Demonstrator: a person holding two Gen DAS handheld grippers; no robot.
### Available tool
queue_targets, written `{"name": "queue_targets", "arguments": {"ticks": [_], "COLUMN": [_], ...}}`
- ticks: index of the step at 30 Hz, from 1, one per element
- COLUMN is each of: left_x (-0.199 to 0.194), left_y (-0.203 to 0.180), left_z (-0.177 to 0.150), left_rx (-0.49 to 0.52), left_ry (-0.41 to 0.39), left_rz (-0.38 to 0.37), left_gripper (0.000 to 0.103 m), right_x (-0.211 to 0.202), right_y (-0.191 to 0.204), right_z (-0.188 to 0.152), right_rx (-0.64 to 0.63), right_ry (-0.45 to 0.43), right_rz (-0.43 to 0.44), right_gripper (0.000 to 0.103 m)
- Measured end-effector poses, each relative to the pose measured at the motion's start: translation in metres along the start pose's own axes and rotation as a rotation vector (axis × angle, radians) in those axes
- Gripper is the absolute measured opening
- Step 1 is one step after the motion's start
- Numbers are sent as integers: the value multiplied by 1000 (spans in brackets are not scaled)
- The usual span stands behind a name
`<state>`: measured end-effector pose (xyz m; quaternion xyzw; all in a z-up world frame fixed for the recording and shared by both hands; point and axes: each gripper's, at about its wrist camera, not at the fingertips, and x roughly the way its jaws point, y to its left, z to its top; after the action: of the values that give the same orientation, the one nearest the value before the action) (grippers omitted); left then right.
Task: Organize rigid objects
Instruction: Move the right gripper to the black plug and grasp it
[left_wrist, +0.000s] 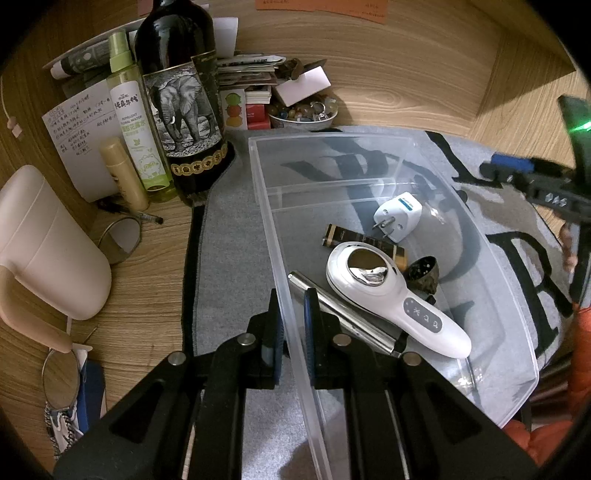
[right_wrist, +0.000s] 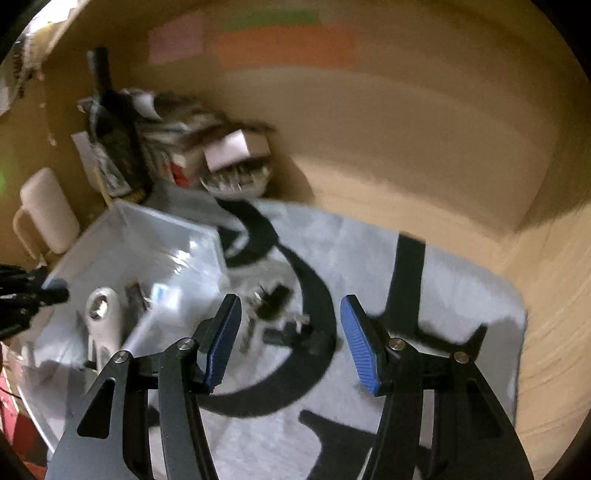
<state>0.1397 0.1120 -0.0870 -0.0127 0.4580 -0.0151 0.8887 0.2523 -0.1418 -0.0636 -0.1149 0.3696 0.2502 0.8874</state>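
A clear plastic bin (left_wrist: 266, 206) sits on a grey cloth with black lettering (right_wrist: 369, 266). My left gripper (left_wrist: 291, 295) is shut on the bin's near wall, one finger inside and one outside. Inside lie a white handheld device (left_wrist: 391, 295), a white plug adapter (left_wrist: 397, 214), a brown-and-gold box (left_wrist: 354, 240), a silver tube (left_wrist: 340, 314) and a dark cup-shaped piece (left_wrist: 424, 273). My right gripper (right_wrist: 291, 306) hangs open over the cloth to the right of the bin (right_wrist: 147, 229), with nothing between its pads. Small dark objects (right_wrist: 273, 299) lie blurred on the cloth just beyond its fingertips.
Left of the bin stand a dark bottle with an elephant label (left_wrist: 181, 92), a green spray bottle (left_wrist: 136, 129), a cream tube (left_wrist: 123, 173) and a white jug (left_wrist: 48, 243). A bowl of beads (left_wrist: 303, 114) and stacked papers sit behind. Wooden walls enclose the desk.
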Motion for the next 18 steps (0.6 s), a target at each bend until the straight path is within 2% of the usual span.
{"name": "queue_targets", "arguments": {"ticks": [4, 10, 12, 13, 18], "left_x": [0, 0, 0, 0, 0], "left_y": [0, 0, 0, 0, 0], "left_z": [0, 0, 0, 0, 0], "left_rx": [0, 0, 0, 0, 0], "left_ry": [0, 0, 0, 0, 1], "left_rz": [0, 0, 0, 0, -1], "left_gripper": [9, 9, 9, 9, 9], "right_x": [27, 51, 60, 63, 74], "right_y": [-7, -7, -8, -9, -4], "right_z": [-11, -16, -16, -17, -20], "right_rx": [32, 20, 27, 33, 18], "right_ry": [83, 144, 164, 169, 166], "right_rz": [24, 26, 26, 29, 11], "right_gripper": [53, 53, 59, 66, 67]}}
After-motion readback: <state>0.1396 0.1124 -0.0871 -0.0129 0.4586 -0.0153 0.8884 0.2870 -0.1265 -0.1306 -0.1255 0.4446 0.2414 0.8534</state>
